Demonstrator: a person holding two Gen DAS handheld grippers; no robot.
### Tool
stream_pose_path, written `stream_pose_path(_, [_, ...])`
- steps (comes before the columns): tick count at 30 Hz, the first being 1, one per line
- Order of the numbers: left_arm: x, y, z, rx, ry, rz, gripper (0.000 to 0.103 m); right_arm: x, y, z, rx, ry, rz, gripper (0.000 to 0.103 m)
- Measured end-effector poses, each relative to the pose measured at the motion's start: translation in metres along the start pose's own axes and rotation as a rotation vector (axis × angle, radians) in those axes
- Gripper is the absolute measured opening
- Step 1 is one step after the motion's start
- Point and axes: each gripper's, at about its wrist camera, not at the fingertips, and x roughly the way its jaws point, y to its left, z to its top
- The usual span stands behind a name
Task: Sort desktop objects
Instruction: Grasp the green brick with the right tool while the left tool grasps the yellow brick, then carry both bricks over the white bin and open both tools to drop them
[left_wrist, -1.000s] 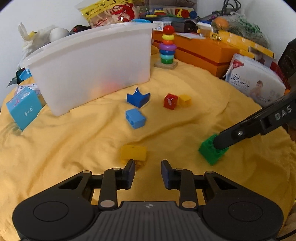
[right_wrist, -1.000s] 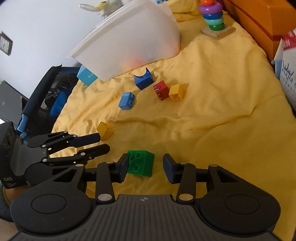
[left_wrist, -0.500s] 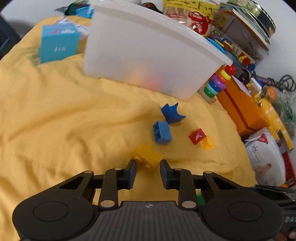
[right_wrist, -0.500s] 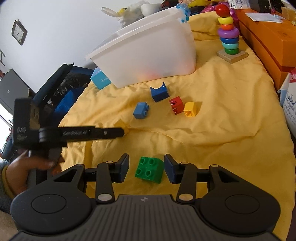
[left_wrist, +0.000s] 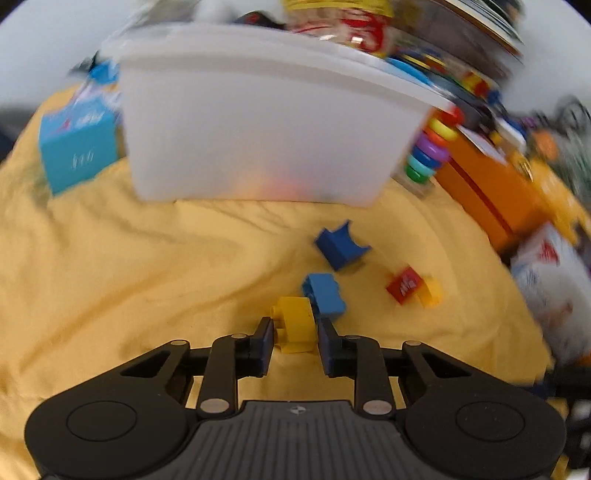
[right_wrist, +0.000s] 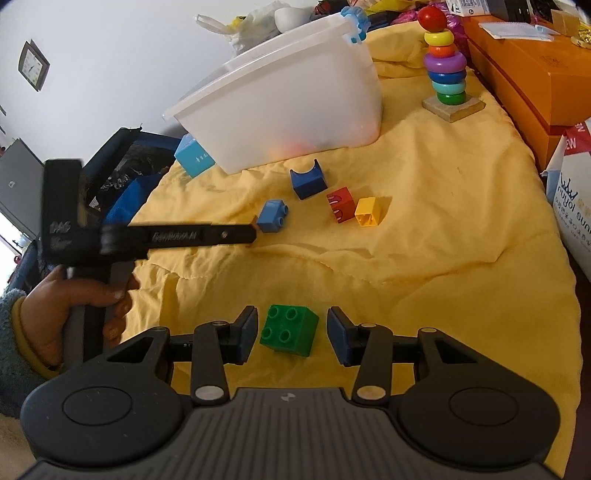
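Your right gripper (right_wrist: 291, 332) straddles a near brick (right_wrist: 289, 329) on the cloth (right_wrist: 443, 240). Farther off lie four blocks (right_wrist: 341, 205), the bin (right_wrist: 280, 107) behind them, the ring stacker (right_wrist: 445, 70) to its right.

Left wrist view, motion-blurred throughout. The left gripper (left_wrist: 294, 334) is seen with a yellow brick (left_wrist: 294, 325) clamped between its blue pads (left_wrist: 266, 341); the brick is raised above the yellow cloth (left_wrist: 147, 266). Just beyond it a light blue brick (left_wrist: 325, 295) is seen lying on the cloth. Farther back a dark blue arch block (left_wrist: 340, 245) is noted, and to the right a red block (left_wrist: 404, 285) touching a small yellow block (left_wrist: 431, 292). A white plastic bin (left_wrist: 266, 125) fills the upper frame, flanked by a cyan box (left_wrist: 77, 151) at left and a ring stacker (left_wrist: 430, 147) and an orange box (left_wrist: 491, 184) at right.
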Motion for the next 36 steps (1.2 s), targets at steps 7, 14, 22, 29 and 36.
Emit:
stream_pose_path(7, [-0.039,-0.029,-0.034,0.429,-0.011,0.170,0.029,0.001,0.006,-0.002,-0.021,-0.003,0.001,0.047])
stream_pose_path(14, [-0.036,-0.063,-0.075,0.690,-0.001,0.213,0.033,0.006,0.011,-0.004,-0.031,0.009,-0.004,0.048])
stream_pose_path(22, [-0.060,-0.059,-0.071,0.561,-0.075,0.155,0.047,0.004,0.008,-0.007,-0.022,0.004,-0.011,0.048])
stream_pose_path(29, [-0.054,-0.033,-0.058,0.277,-0.028,0.021,0.047,0.005,0.020,-0.008,-0.075,-0.022,-0.047,0.049])
stream_pose_path(36, [-0.035,-0.023,-0.057,0.212,0.022,0.007,0.018,0.022,0.040,-0.014,-0.199,0.003,-0.117,0.051])
